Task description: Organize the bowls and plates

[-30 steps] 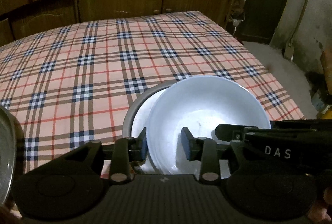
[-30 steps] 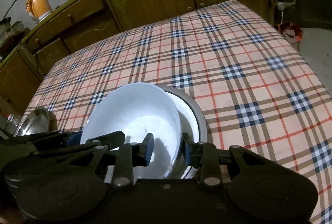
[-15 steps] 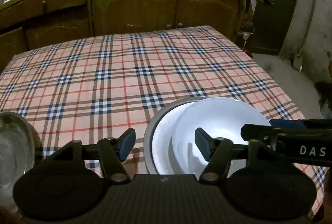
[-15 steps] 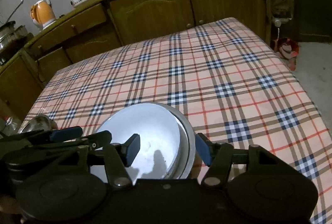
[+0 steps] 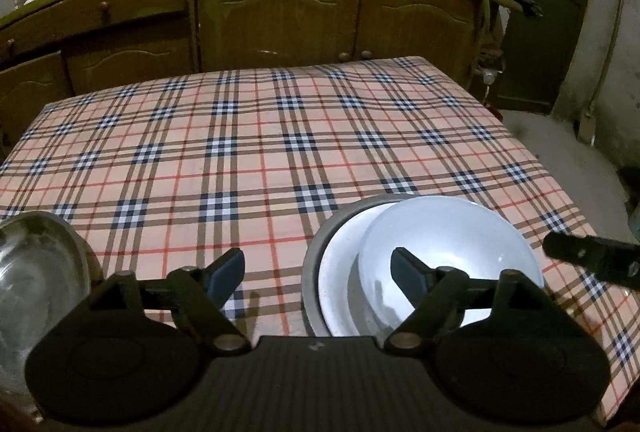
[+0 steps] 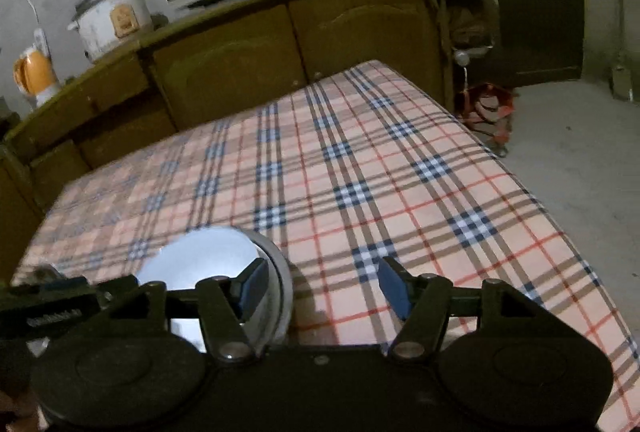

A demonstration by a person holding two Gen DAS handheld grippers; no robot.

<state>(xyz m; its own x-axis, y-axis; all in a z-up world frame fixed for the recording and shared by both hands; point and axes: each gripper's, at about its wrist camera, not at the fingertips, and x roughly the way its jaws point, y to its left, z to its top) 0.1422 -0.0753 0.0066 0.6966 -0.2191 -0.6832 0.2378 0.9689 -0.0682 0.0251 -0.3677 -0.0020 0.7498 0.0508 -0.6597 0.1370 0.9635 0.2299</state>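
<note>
left gripper [image 5: 316, 272] – jaws opening, nothing held | right gripper [image 6: 322, 282] – wide apart, empty | white bowl [image 5: 452, 252] sits in metal bowl [image 5: 316, 260] on checked tablecloth [image 5: 260, 151]

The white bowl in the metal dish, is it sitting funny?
A bit. The white bowl is not centred in the round metal dish: it sits off to the right, so more of the dish shows on its left. Nothing looks spilled or broken on the checked tablecloth.
</note>
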